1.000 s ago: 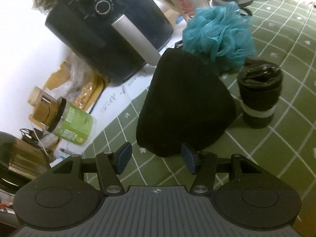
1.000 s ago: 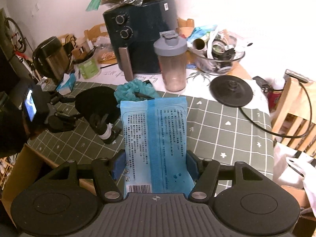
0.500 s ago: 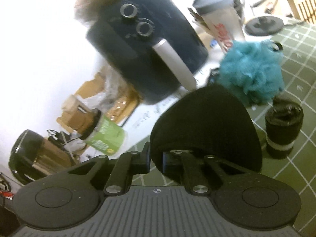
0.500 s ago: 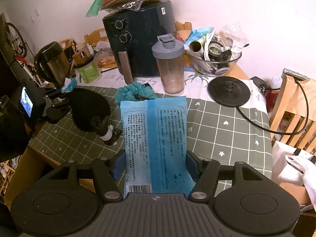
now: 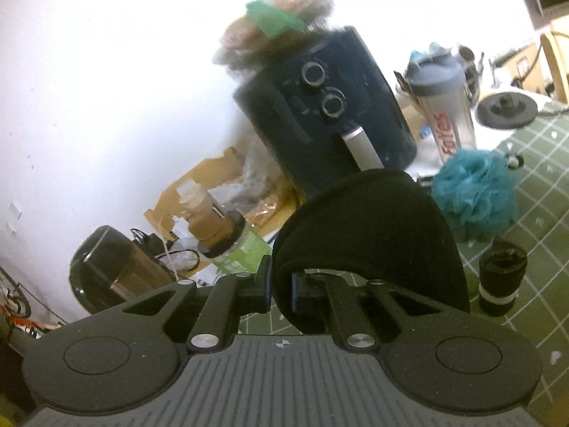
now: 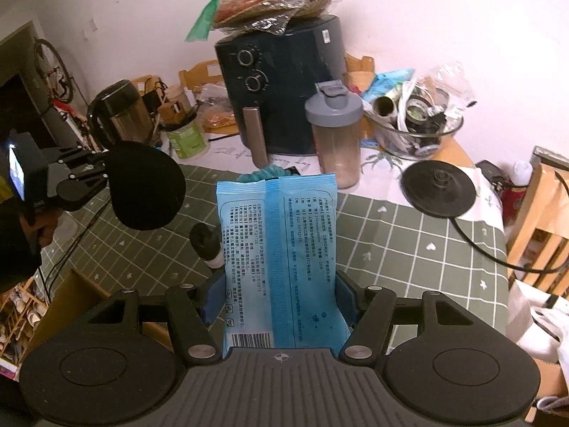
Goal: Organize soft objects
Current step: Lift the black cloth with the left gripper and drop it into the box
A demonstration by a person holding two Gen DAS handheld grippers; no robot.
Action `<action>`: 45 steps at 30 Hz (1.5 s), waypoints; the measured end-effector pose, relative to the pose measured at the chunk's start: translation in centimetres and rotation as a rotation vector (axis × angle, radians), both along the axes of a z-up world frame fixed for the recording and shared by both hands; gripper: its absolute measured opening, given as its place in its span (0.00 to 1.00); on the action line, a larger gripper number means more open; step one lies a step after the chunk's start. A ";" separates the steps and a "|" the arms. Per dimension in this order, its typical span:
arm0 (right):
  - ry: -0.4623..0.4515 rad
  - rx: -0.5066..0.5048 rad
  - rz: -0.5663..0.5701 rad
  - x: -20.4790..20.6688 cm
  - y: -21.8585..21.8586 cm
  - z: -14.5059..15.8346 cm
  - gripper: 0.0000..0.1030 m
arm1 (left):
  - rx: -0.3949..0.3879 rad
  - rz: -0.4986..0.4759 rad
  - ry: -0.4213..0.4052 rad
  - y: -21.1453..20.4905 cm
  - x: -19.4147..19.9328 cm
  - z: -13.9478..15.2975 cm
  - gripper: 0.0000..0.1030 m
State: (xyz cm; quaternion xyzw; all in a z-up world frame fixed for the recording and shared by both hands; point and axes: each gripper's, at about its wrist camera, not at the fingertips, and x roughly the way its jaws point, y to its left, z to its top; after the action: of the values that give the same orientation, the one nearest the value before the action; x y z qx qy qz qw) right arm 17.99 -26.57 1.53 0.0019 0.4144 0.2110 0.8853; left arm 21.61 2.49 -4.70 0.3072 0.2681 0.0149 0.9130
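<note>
Left wrist view: the left gripper (image 5: 281, 290) has its jaws pinched tight on the rim of a black beanie (image 5: 370, 227), whose rounded crown points away from the jaws, clear of the table (image 5: 540, 185). Just beyond lie a teal bath pouf (image 5: 476, 192) and a black sock roll (image 5: 499, 277), upright on the checked cloth.

Right wrist view: the right gripper (image 6: 281, 302) holds a blue wipes pack (image 6: 281, 249) between half-spread jaws, long axis running straight out from the jaws, tilted downward over the table. A hand (image 6: 39, 227) carries the left gripper at far left.
</note>
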 end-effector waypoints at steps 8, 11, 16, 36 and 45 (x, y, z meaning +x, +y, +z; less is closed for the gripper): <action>-0.026 0.017 0.047 -0.1 0.5 0.8 0.64 | -0.052 0.050 -0.033 0.2 -3.1 4.2 0.10; -0.032 0.023 0.065 -0.3 0.6 1.0 0.64 | -0.086 0.075 -0.036 0.4 -4.1 5.6 0.10; -0.040 0.032 0.093 -0.5 0.7 1.2 0.64 | -0.128 0.087 -0.057 0.1 -6.4 7.7 0.10; -0.086 0.109 0.170 -3.8 0.2 2.8 0.64 | -0.367 0.081 -0.126 -2.6 -14.9 15.3 0.10; -0.086 0.149 0.171 -5.0 -0.6 3.1 0.64 | -0.476 0.040 -0.041 -4.4 -17.3 15.2 0.10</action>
State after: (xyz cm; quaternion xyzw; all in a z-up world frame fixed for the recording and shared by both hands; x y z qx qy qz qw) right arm 12.96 -27.14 4.66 0.0234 0.3580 0.3159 0.8783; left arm 4.32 -1.86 10.47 0.0777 0.2513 -0.0244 0.9645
